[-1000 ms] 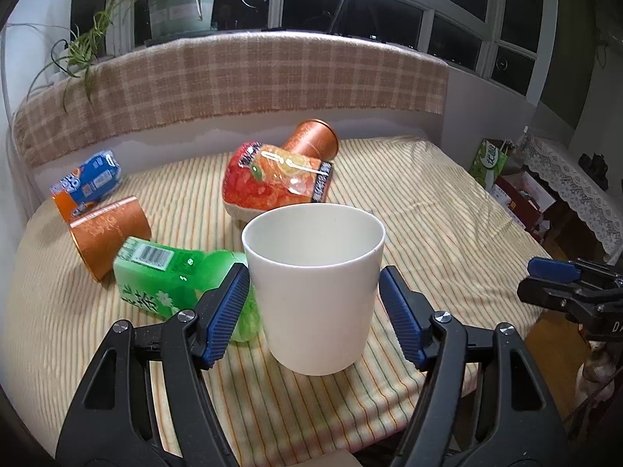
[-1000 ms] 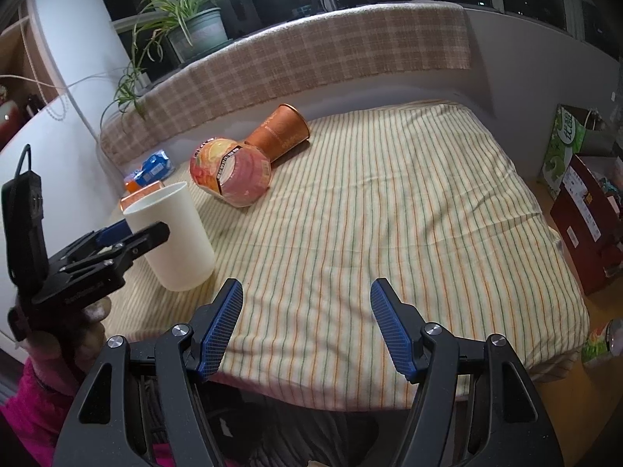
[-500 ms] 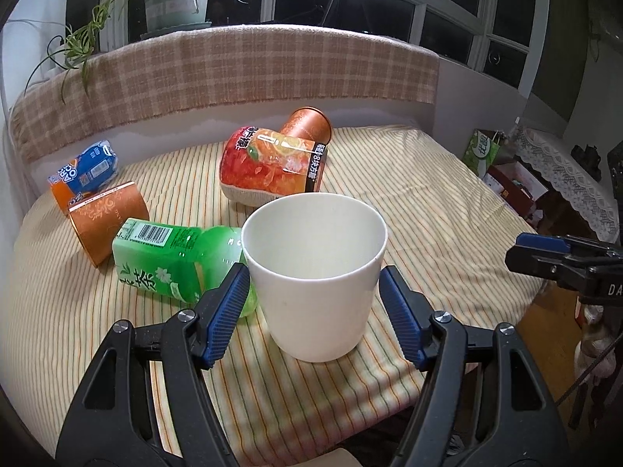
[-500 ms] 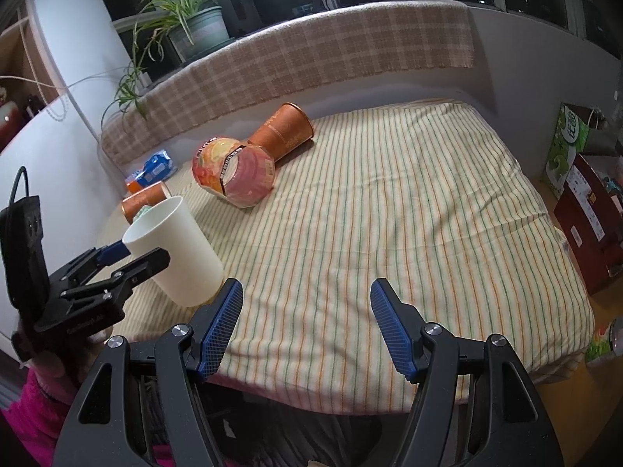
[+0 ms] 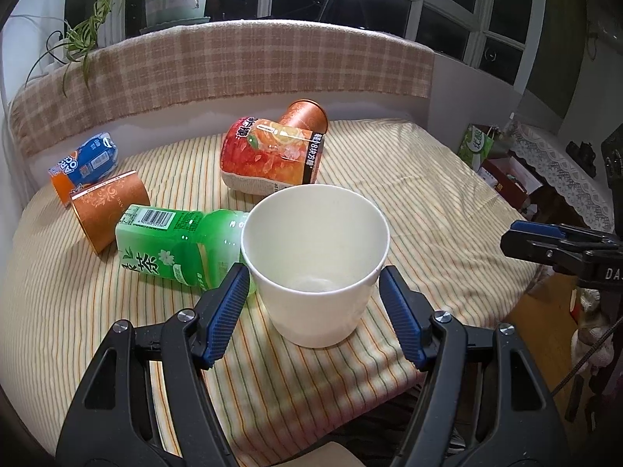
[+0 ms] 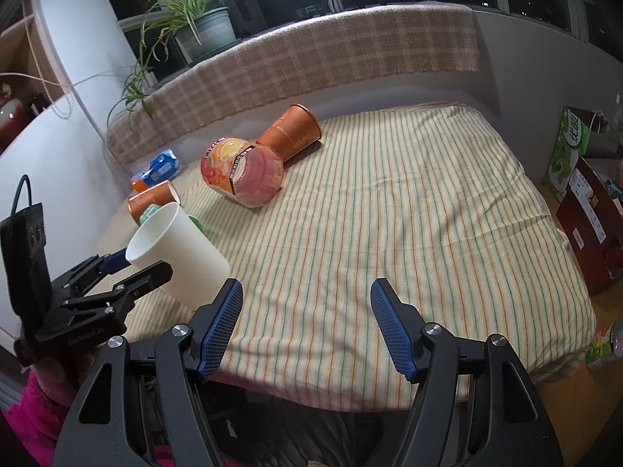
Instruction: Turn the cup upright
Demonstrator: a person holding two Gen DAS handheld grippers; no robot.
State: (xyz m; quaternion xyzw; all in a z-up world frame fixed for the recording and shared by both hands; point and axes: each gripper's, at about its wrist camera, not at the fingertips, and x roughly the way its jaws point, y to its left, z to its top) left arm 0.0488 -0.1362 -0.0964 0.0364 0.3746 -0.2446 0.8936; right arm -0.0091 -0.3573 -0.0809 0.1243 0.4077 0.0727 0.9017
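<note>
A white cup (image 5: pixel 315 264) stands mouth up on the striped cloth near the table's front edge; it also shows in the right wrist view (image 6: pixel 179 257), where it looks tilted. My left gripper (image 5: pixel 315 295) is open with its blue pads on either side of the cup's lower half, small gaps showing on both sides. It appears from the side in the right wrist view (image 6: pixel 128 272). My right gripper (image 6: pixel 303 311) is open and empty over the front edge of the table, to the right of the cup; its tip shows in the left wrist view (image 5: pixel 545 241).
A green bottle (image 5: pixel 179 245) lies just left of the cup. Two orange cups (image 5: pixel 109 210) (image 5: pixel 305 116) lie on their sides, with a red-orange snack tub (image 5: pixel 272 155) and a blue-orange packet (image 5: pixel 83 167). Boxes and bags (image 6: pixel 576 155) stand right of the table.
The left wrist view has risen and tipped down, so the cup's inside bottom shows. The cup now looks more tilted in the right wrist view. The right gripper has hardly moved.
</note>
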